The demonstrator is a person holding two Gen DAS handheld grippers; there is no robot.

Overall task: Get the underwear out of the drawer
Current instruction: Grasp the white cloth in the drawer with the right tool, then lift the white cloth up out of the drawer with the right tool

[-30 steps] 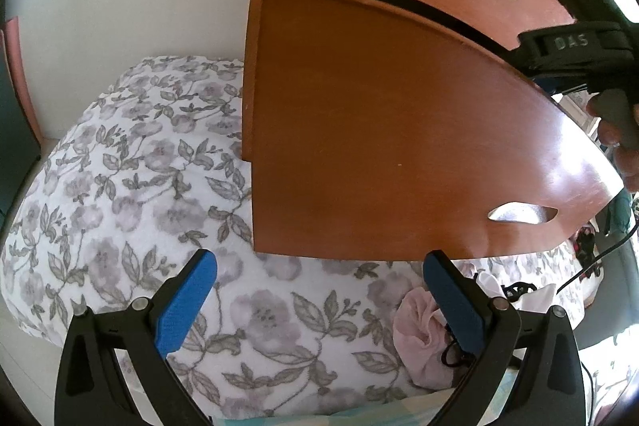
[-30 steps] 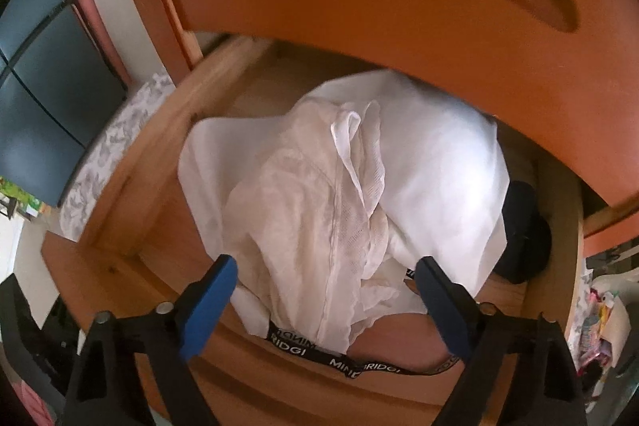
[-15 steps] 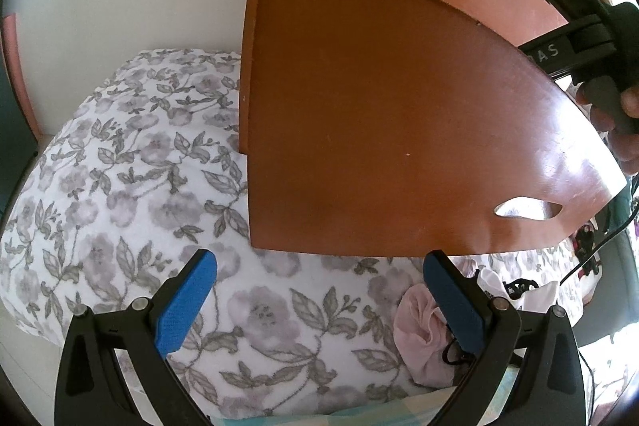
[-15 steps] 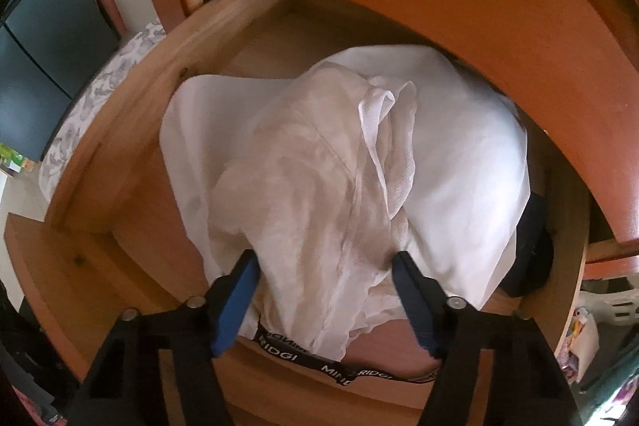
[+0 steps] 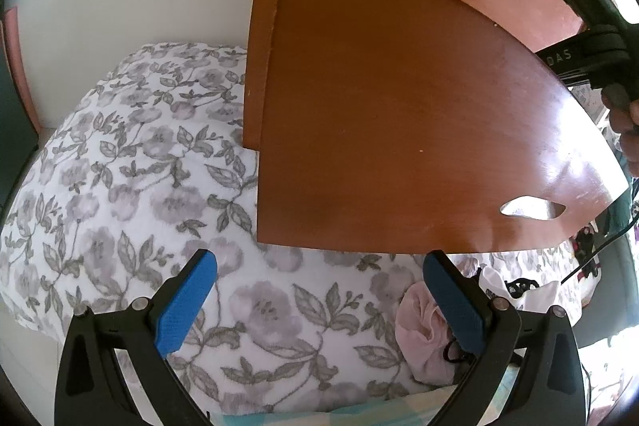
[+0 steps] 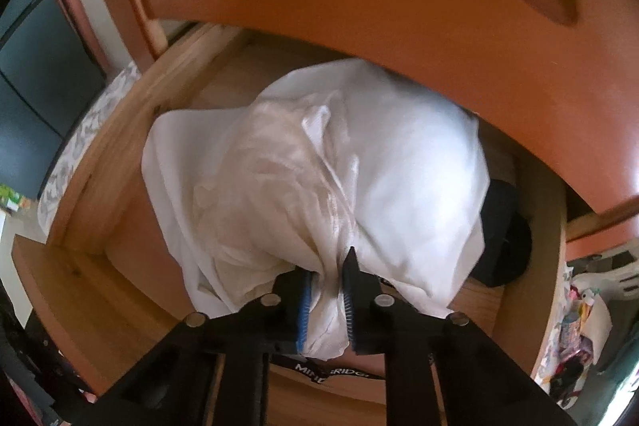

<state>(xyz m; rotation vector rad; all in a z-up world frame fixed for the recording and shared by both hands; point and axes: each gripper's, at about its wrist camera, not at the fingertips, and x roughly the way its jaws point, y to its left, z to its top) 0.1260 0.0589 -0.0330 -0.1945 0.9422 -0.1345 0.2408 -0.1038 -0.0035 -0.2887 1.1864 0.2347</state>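
Inside the open wooden drawer [image 6: 100,162] the white underwear [image 6: 319,178] lies heaped, its near fold pinched between the right hand-held gripper [image 6: 325,294], while only the left view shows the floral bed [image 5: 131,194], where the left hand-held gripper [image 5: 319,302] hangs spread wide.

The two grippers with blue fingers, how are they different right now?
The left gripper is wide open; the right gripper is shut on the creamy white underwear. The left holds nothing and hovers over the flowery grey-and-white bedspread; the right reaches into the open wooden drawer. Both have black frames and blue fingers.
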